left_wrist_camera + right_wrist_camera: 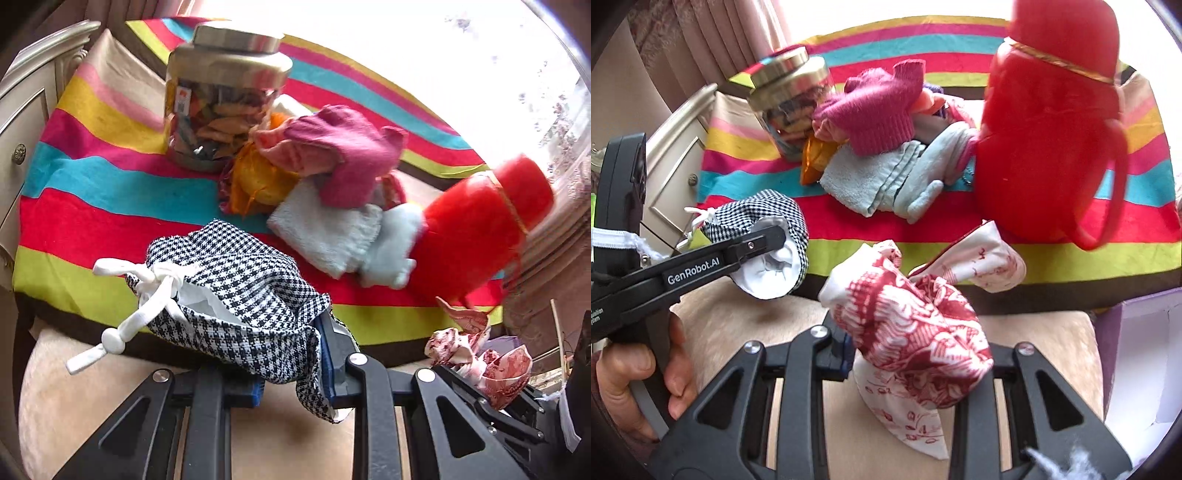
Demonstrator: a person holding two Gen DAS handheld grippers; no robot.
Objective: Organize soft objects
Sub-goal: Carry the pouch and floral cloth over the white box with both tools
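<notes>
My left gripper [291, 376] is shut on the rim of a black-and-white houndstooth drawstring pouch [236, 280], held up in front of the striped table edge; its white cord hangs to the left. My right gripper [916, 362] is shut on a red-and-white printed cloth pouch [916, 325], which bulges between the fingers. In the right wrist view the left gripper [772, 243] shows from the side with the houndstooth pouch [775, 210]. On the table lies a pile: a magenta knit piece [343, 155], a pale blue towel [325, 232], a pale blue glove [391, 251] and an orange mesh bag [258, 181].
A striped cloth [92, 192] covers the table. A glass jar with a metal lid [221, 99] stands behind the pile, and a red bag with a gold band [484, 225] stands at the right. A cream cabinet [29, 92] is to the left, a purple box [1137, 350] low right.
</notes>
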